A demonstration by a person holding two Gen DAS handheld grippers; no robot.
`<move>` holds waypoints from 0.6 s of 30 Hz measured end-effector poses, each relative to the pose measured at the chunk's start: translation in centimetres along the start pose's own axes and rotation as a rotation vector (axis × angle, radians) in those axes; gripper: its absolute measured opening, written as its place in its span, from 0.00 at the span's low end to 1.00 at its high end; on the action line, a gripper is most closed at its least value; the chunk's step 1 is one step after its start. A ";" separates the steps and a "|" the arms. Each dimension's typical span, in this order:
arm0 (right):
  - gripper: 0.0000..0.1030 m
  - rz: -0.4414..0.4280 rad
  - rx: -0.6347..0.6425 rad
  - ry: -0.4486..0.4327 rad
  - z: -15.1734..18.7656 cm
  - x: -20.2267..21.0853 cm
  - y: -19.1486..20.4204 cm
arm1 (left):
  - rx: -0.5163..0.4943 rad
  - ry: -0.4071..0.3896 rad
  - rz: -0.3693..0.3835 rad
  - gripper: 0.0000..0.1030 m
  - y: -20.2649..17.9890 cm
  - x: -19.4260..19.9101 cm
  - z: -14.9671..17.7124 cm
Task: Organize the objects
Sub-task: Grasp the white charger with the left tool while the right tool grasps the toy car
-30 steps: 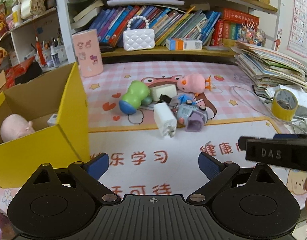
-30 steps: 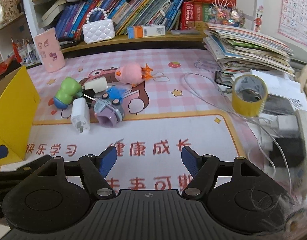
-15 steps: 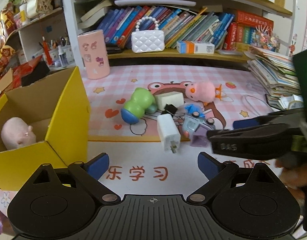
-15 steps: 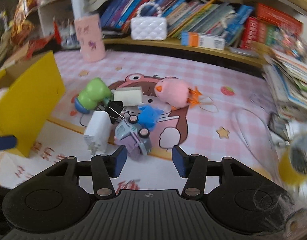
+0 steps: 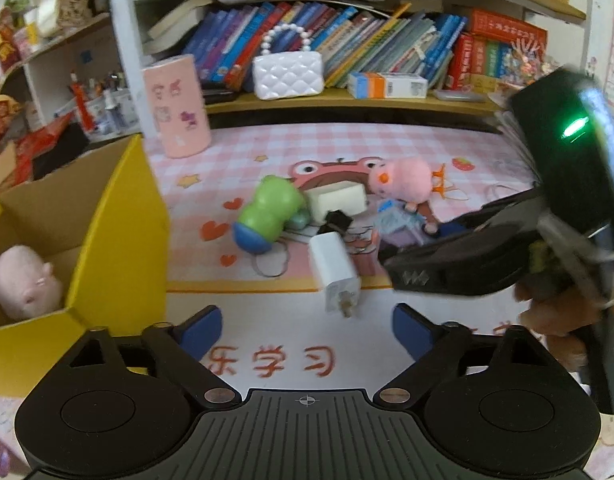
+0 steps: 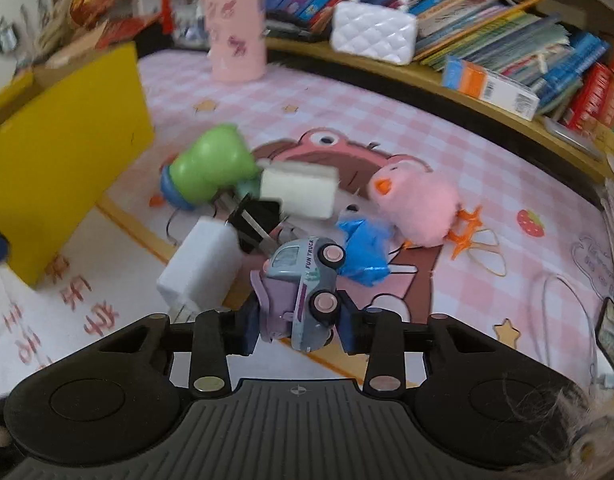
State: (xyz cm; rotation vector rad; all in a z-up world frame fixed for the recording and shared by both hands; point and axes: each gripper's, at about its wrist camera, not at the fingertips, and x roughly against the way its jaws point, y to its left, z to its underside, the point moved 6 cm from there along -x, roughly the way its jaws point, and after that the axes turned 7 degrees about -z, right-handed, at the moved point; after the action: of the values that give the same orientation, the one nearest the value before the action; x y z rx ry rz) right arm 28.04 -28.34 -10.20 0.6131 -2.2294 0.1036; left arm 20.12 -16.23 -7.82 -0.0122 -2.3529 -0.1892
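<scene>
A small lilac and grey toy truck [image 6: 303, 292] lies on its side between the blue pads of my right gripper [image 6: 299, 328], whose jaws are closing and press on both its flanks. In the left wrist view that gripper [image 5: 463, 260] reaches in from the right and covers the truck. My left gripper [image 5: 305, 328] hangs over the mat, jaws closing slightly with nothing between them. A white charger [image 5: 335, 268] lies just ahead of it. Behind are a green and blue toy [image 5: 267, 212], a white block [image 5: 339, 200], a black binder clip [image 5: 338, 219], a pink plush chick [image 5: 403, 180] and a blue wrapper [image 6: 363, 252].
An open yellow box [image 5: 119, 220] at the left holds a pink plush head [image 5: 23, 284]. A pink cylinder [image 5: 177, 106] stands at the back of the mat. A white quilted purse [image 5: 287, 74] sits on the shelf of books. A thin cable [image 6: 563, 312] loops at the right.
My right gripper swung left over the toy pile, rolled, and closed its jaws from wide apart onto the toy truck. My left gripper crept forward a little and its jaws narrowed slightly.
</scene>
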 end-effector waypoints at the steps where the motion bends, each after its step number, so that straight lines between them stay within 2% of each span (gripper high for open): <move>1: 0.34 0.011 -0.029 -0.016 -0.1 0.8 -0.5 | 0.005 0.007 0.015 0.78 -0.2 -0.4 -0.1; 5: 0.34 0.064 -0.121 -0.063 0.1 3.8 -2.3 | 0.019 0.031 0.030 0.63 -1.0 -2.6 -0.6; 13: 0.34 0.096 -0.256 -0.071 1.9 6.8 -2.7 | 0.065 0.068 0.024 0.49 -1.9 -7.2 -2.0; 18: 0.34 0.094 -0.264 -0.063 2.5 7.4 -1.9 | 0.043 0.104 -0.006 0.36 -2.4 -9.0 -1.6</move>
State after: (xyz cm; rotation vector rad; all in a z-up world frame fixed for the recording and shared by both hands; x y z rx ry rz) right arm 23.09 -33.57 -6.71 0.3720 -2.2822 -0.1623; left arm 27.50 -18.41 -13.33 0.0257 -2.2532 -0.1387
